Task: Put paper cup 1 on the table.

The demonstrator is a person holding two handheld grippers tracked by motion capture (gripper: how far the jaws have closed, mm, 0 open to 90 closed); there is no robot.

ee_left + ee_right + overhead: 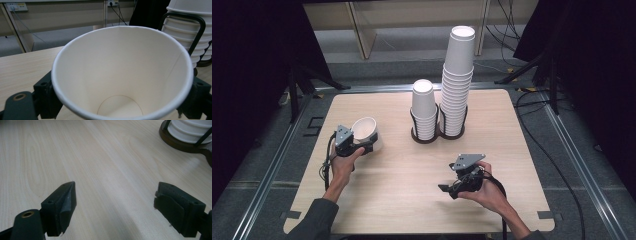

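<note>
One plain white paper cup [120, 72], unprinted

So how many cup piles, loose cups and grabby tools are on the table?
Stacks of white paper cups in the dark holder: 2, a short stack and a tall stack
Single cup, held in the left gripper: 1
Grippers: 2, counting the right gripper
Total: 5

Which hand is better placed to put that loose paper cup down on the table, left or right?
Left. The left gripper already holds the paper cup, jaws on either side of it, over the table. The right gripper is open, with nothing between its jaws.
</note>
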